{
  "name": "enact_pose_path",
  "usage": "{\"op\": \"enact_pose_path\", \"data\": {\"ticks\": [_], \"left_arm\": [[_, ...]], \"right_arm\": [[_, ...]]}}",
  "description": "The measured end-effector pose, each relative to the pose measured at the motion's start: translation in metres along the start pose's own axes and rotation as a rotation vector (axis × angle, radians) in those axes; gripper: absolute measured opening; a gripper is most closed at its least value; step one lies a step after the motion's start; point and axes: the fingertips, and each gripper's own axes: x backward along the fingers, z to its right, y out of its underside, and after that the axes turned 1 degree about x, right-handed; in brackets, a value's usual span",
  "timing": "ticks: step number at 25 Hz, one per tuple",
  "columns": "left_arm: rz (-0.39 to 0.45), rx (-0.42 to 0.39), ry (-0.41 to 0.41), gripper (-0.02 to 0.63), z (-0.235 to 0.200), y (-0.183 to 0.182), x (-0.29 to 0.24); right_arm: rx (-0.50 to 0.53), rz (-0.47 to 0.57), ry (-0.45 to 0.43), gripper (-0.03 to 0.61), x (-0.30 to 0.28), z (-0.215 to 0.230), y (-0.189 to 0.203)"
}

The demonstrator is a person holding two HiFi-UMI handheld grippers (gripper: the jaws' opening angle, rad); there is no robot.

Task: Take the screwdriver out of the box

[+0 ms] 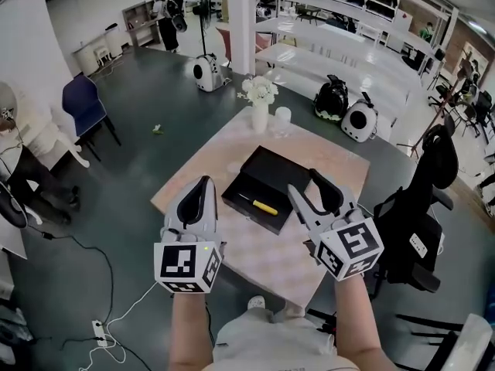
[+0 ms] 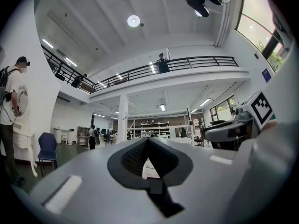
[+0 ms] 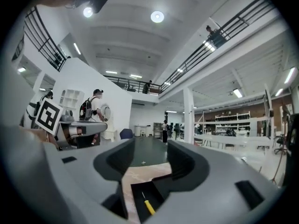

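Two grippers hover over the near part of the surface (image 1: 329,165): the left gripper (image 1: 205,181) has its jaws together, the right gripper (image 1: 304,181) apart and empty. Between them the yellow-handled screwdriver (image 1: 263,205) lies in the open black box (image 1: 259,168).

No readable text (tool cubes (image 1: 188,265) (image 1: 352,250) show square patterns only).

Bright, even light pours from round ceiling lamps (image 2: 133,20) (fisheye curves every edge, corners black); shadows soft.
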Motion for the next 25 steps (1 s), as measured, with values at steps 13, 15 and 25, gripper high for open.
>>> {"op": "enact_pose_path", "data": {"ticks": [13, 15, 25], "left_arm": [[-0.035, 0.021, -0.063, 0.011, -0.032, 0.019, -0.038], [-0.051, 0.026, -0.071, 0.011, -0.034, 0.028, -0.041], [-0.126, 0.058, -0.094, 0.011, -0.050, 0.066, -0.050]], "right_arm": [[0.061, -0.195, -0.130, 0.301, -0.067, 0.016, 0.056], [0.065, -0.262, -0.162, 0.301, -0.078, 0.016, 0.083], [0.068, -0.675, -0.369, 0.259, -0.126, -0.009, 0.231]]}}
